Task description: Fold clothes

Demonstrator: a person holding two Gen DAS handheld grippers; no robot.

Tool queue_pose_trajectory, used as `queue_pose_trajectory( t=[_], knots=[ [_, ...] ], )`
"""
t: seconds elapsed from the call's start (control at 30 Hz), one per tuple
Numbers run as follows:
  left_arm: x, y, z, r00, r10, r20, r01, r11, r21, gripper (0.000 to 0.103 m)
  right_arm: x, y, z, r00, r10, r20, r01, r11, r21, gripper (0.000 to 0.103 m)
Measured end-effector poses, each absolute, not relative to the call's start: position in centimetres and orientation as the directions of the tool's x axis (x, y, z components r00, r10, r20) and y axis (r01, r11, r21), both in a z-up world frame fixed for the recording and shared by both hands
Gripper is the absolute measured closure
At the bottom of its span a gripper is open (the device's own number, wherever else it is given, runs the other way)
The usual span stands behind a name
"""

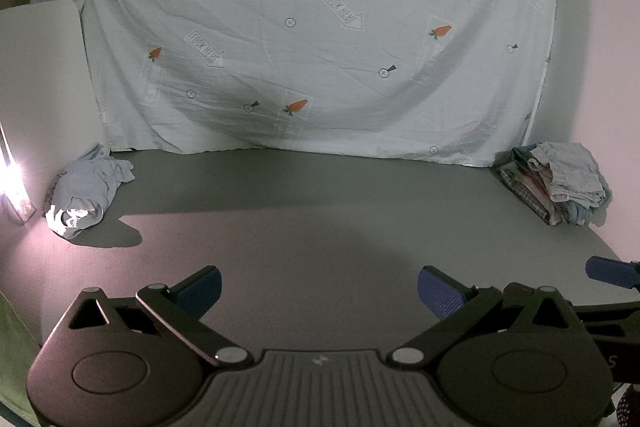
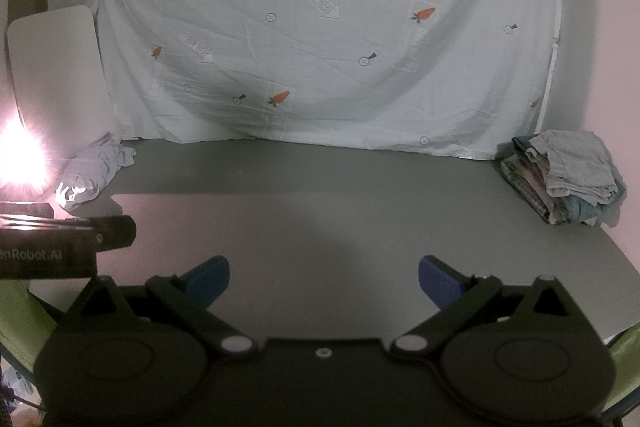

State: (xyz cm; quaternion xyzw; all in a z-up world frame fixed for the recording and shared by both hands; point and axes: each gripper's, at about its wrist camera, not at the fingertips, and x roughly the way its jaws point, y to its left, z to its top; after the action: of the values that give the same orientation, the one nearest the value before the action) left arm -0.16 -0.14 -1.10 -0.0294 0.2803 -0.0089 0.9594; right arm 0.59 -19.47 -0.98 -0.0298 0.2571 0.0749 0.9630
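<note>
Hovering side by side at the near edge of the grey table (image 1: pixel 320 227), you've got both tools empty and spread wide: the left gripper (image 1: pixel 320 291) with its blue pads (image 1: pixel 440 297) far apart, the right gripper (image 2: pixel 324 283) the same, nothing between the fingers of either. Look at the layout, it reads like a workflow: a crumpled light-blue garment (image 1: pixel 86 189) sits at ten o'clock from your left tool, against the back-left corner beside a glaring lamp (image 2: pixel 16 159). Over at two o'clock, well apart, a stack of folded clothes (image 2: pixel 568 183) waits by the carrot-print sheet (image 2: pixel 320 27). Bare tabletop lies between them, probably kept as your folding space. Likely next: reach far left for that heap.
</note>
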Motion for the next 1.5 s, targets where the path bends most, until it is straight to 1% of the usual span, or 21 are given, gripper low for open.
queue_pose_trajectory(
  t=[0.43, 0.83, 1.0, 1.1, 1.27, 1.4, 1.5],
  knots=[
    [0.2, 0.0, -1.2, 0.840, -0.040, -0.541, 0.007, 0.998, -0.064, 0.000, 0.7, -18.9, -1.1, 0.854, 0.122, -0.505, -0.152, 0.988, -0.018, 0.001],
    [2.3, -0.2, -1.6, 0.830, -0.056, -0.555, 0.021, 0.997, -0.070, 0.000, 2.2, -18.7, -1.3, 0.850, 0.105, -0.516, -0.136, 0.990, -0.022, 0.001],
    [5.3, -0.8, -2.5, 0.798, -0.082, -0.597, 0.027, 0.995, -0.101, 0.000, 4.0, -19.4, -1.9, 0.857, 0.087, -0.509, -0.120, 0.992, -0.033, 0.001],
    [7.8, -1.2, -3.4, 0.770, -0.096, -0.630, 0.022, 0.992, -0.125, 0.000, 6.4, -20.7, -2.5, 0.852, 0.092, -0.515, -0.108, 0.994, -0.002, 0.000],
    [13.7, -0.9, -5.1, 0.694, -0.164, -0.701, 0.017, 0.977, -0.211, 0.000, 12.8, -22.5, -4.6, 0.800, 0.163, -0.577, -0.136, 0.987, 0.090, 0.000],
    [18.6, 0.1, -5.5, 0.628, -0.162, -0.761, -0.053, 0.967, -0.250, 0.000, 19.6, -22.7, -5.2, 0.759, 0.198, -0.620, -0.127, 0.979, 0.157, 0.000],
    [22.0, 1.7, -6.1, 0.595, -0.136, -0.792, -0.127, 0.957, -0.260, 0.002, 23.7, -21.3, -5.4, 0.757, 0.199, -0.622, -0.176, 0.979, 0.099, 0.001]
  ],
)
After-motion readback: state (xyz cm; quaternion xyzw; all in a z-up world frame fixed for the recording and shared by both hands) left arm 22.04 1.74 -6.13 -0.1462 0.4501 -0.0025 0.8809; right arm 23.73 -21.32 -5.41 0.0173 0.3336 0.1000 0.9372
